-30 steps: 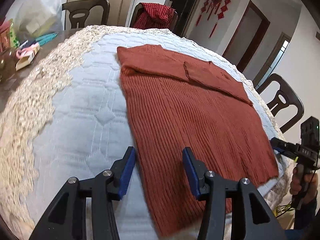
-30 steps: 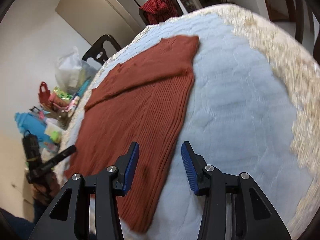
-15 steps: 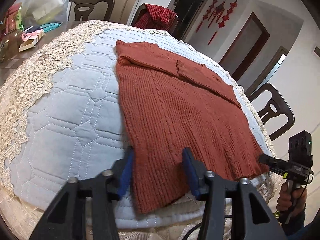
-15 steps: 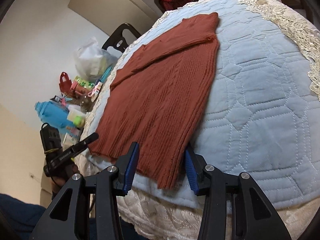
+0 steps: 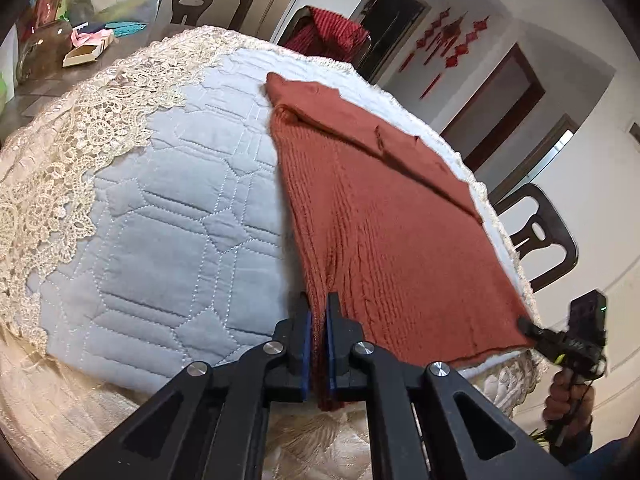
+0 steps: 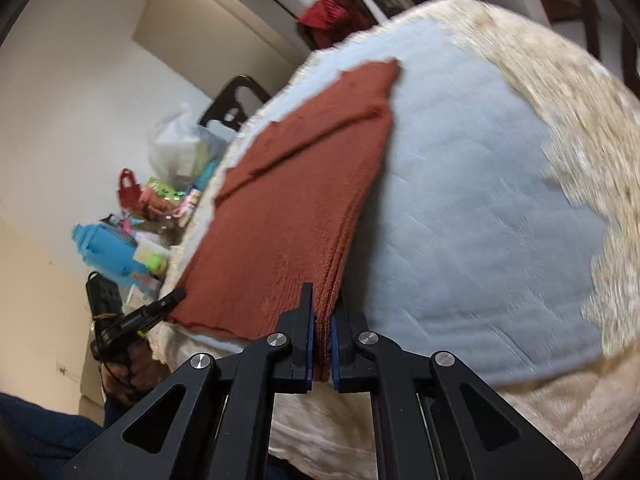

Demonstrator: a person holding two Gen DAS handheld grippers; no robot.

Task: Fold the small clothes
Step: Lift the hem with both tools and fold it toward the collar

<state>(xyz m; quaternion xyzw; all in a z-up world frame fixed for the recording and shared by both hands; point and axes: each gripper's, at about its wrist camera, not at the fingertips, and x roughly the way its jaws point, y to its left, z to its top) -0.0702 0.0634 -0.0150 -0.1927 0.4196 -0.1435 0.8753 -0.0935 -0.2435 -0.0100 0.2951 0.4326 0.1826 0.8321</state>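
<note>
Left wrist view: a second ago the left gripper (image 5: 317, 320) stood spread over the near hem of the rust-red sweater (image 5: 392, 216); now its blue fingers (image 5: 306, 336) are clenched on that hem corner, knit bunched between them. The right gripper (image 6: 322, 320) has done the same at the other near corner, fingers (image 6: 309, 340) pinching the ribbed edge (that view is blurred). Beyond both sets of fingers the sweater lies flat, sleeves folded across its far end.

It rests on a pale blue quilted cover (image 5: 168, 216) with a cream lace border (image 5: 68, 152), spread over the tabletop. Left of the left fingers and farther off sit a small box and clutter (image 5: 84, 54). Past the far edge stand dark chairs (image 5: 204, 4), one draped in red cloth (image 5: 332, 36), with red hanging ornaments (image 5: 452, 46) on a white wall.
</note>
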